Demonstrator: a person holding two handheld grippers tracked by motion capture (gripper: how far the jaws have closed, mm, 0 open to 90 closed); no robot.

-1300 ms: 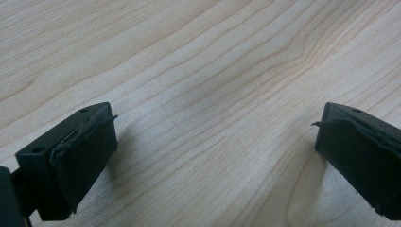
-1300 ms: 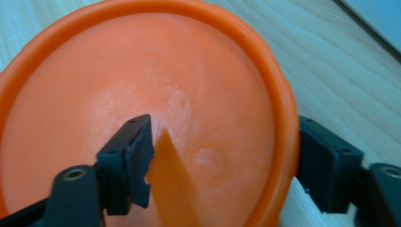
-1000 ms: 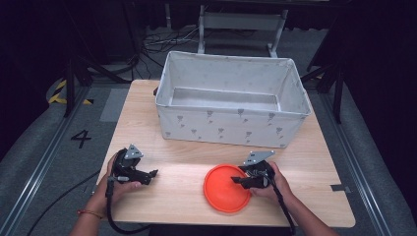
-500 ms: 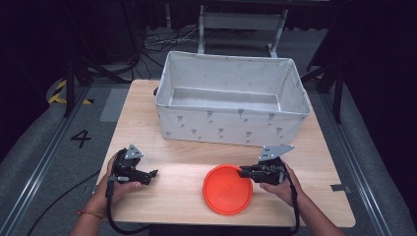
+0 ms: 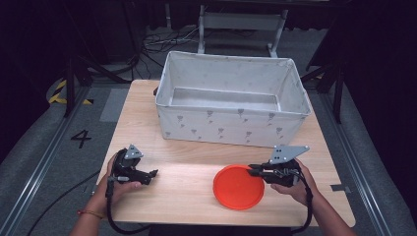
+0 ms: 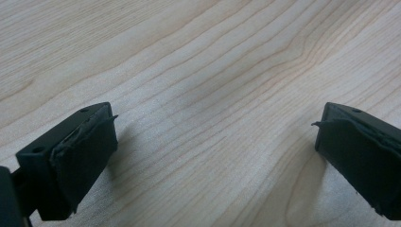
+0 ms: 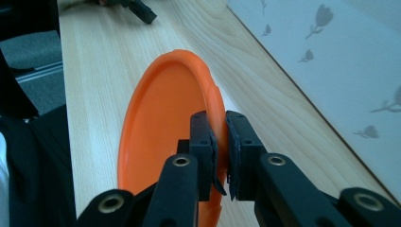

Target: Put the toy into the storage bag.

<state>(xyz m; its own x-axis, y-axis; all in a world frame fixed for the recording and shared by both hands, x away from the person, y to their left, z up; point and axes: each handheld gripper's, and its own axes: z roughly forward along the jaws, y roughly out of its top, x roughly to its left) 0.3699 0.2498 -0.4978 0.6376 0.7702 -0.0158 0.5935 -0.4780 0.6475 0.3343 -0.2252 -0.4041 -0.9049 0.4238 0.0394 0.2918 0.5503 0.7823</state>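
An orange plate [image 5: 235, 191] lies on the wooden table [image 5: 182, 196] in front of the bin, right of centre. My right gripper [image 5: 253, 171] reaches it from the right and is shut on its right rim. In the right gripper view the two jaws pinch the raised orange plate [image 7: 161, 118] edge at the gripper [image 7: 218, 124] tips. My left gripper [image 5: 153, 173] rests low over bare wood at the front left, well apart from the plate. Its jaws stand wide open in the left gripper view, where the gripper [image 6: 215, 142] holds nothing.
A white fabric bin [image 5: 231, 128] with a grey flower print stands across the back half of the table, its inside bare. Its wall [image 7: 331, 56] rises close on the right in the right gripper view. Dark floor, cables and a rail surround the table.
My right hand has drawn back to the right, from over the plate to its right rim, and the plate has shifted slightly right with it. The left gripper has stayed put.
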